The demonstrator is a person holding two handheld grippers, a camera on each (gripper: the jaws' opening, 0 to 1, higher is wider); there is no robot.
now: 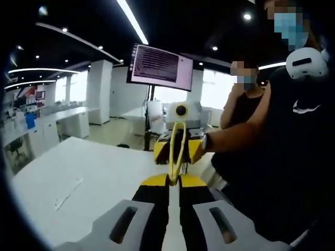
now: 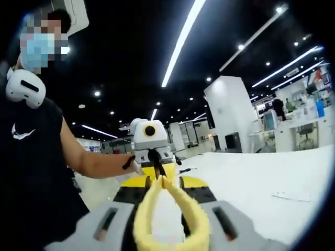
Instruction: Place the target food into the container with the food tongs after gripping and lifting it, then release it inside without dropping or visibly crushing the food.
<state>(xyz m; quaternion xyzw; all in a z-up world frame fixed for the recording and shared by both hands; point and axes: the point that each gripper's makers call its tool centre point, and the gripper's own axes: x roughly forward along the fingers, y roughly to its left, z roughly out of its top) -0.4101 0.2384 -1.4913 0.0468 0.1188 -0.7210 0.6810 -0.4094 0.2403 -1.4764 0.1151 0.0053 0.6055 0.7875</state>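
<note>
Two claws meet; right claw (image 2: 161, 184) pinches yellow looped tongs (image 2: 167, 217).

White table (image 1: 99, 178) under a screen (image 1: 161, 65); pillar (image 2: 227, 112) beyond.

Two fisheye cameras face each other low over a broad white table (image 1: 89, 172). The left gripper view looks along its yellow-and-black jaws at the right gripper (image 1: 178, 149), close ahead and holding yellow looped food tongs (image 1: 177, 149). The right gripper view looks back past those tongs (image 2: 170, 212), near its lens, at the left gripper (image 2: 152, 157). Both views share the table, the black-shirted person (image 2: 31, 172) beside it and the dark ceiling with strip lights (image 2: 183, 36).
</note>
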